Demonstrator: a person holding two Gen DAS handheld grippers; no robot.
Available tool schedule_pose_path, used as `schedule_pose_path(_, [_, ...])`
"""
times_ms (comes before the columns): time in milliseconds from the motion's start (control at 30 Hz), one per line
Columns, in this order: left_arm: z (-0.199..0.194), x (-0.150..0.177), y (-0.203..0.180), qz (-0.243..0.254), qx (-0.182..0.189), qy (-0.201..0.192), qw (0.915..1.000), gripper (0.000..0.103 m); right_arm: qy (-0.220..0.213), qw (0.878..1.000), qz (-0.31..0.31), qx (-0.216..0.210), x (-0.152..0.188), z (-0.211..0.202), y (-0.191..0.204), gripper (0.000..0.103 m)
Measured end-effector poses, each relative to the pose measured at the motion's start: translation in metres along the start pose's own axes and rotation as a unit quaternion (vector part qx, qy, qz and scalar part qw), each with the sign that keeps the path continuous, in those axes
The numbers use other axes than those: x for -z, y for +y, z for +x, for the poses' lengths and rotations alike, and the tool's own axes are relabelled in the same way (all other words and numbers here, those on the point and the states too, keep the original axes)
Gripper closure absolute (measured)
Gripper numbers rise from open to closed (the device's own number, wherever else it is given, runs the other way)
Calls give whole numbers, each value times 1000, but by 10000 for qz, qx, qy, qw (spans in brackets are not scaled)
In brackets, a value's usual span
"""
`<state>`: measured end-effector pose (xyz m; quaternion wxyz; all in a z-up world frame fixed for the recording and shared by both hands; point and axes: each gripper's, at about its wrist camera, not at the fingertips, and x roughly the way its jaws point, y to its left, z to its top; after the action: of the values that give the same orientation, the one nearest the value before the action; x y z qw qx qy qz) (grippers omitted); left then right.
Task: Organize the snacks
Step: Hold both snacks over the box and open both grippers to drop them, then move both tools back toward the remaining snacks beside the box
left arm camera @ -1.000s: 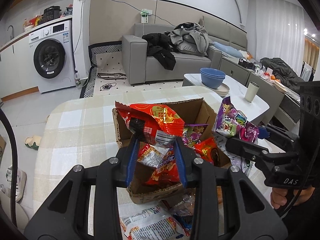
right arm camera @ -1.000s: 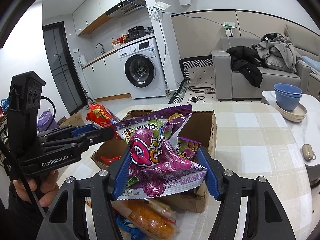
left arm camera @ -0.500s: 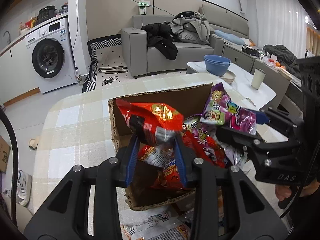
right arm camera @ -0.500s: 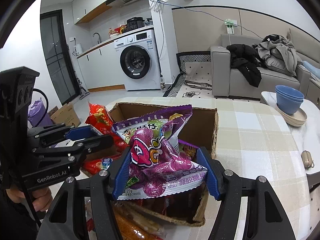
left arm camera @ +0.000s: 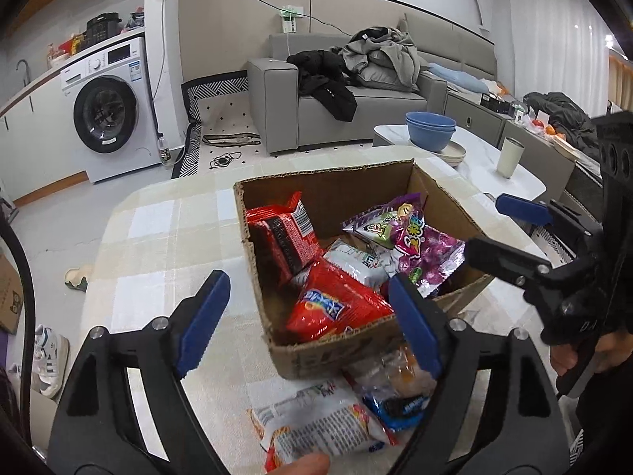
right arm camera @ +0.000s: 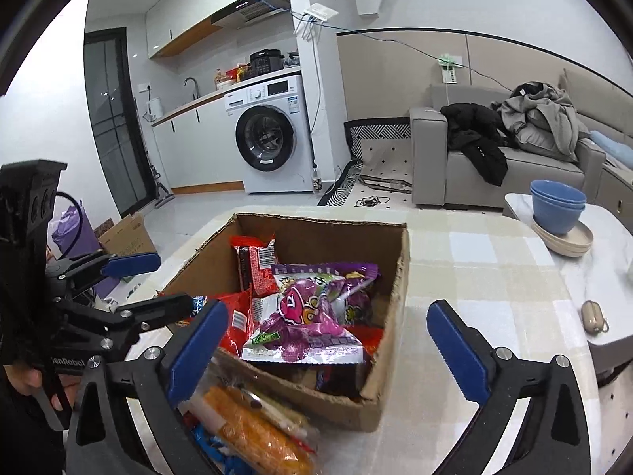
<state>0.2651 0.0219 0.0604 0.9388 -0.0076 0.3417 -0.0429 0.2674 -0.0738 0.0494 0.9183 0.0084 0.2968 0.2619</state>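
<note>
An open cardboard box [left arm camera: 348,182] [right arm camera: 399,277] stands on the checked table. Inside lie a red snack pack [left arm camera: 283,237] [right arm camera: 255,267] leaning on the left wall, a purple candy bag [left arm camera: 411,237] [right arm camera: 312,316], a red bag [left arm camera: 336,308] and a white pack [left arm camera: 358,263]. My left gripper [left arm camera: 312,312] is open and empty above the box's near left corner. My right gripper [right arm camera: 328,340] is open and empty above the box's near edge. Loose packets lie in front of the box: a white-red one [left arm camera: 316,427], a blue one [left arm camera: 399,407] and an orange one [right arm camera: 253,431].
A side table [right arm camera: 593,261] to the right holds blue bowls [left arm camera: 429,130] [right arm camera: 558,206], a cup [left arm camera: 510,156] and a small pouch [right arm camera: 593,316]. A grey sofa [left arm camera: 356,107] and washing machine [left arm camera: 107,107] stand behind. The table's left edge [left arm camera: 99,261] drops to the floor.
Both grippers have opened. The red pack and the purple bag have dropped from them into the box. Both grippers have pulled back a little toward the near edge.
</note>
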Motion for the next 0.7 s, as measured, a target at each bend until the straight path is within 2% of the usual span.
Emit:
schedule_pose_path(33, [-5, 4, 1, -41, 36, 19, 10000, 18, 2, 10000, 60, -10, 2, -5, -1, 1])
schedule_pose_path(100, [-18, 13, 2, -57, 33, 18, 10000, 3, 9, 9998, 189, -77, 7, -13, -5, 1])
schedule_pose_path(133, [-24, 18, 1, -60, -16, -29, 10000, 1, 6, 9996, 255, -92, 10, -16, -7, 1])
schedule_pose_path(400, [-63, 55, 5, -187, -243, -16, 9995, 1, -91, 9986, 496, -167, 47, -42, -11, 1])
schedule_pose_path(700, [-75, 98, 19, -534, -351, 145, 9979, 1, 17, 9965, 708, -437, 68, -52, -14, 1])
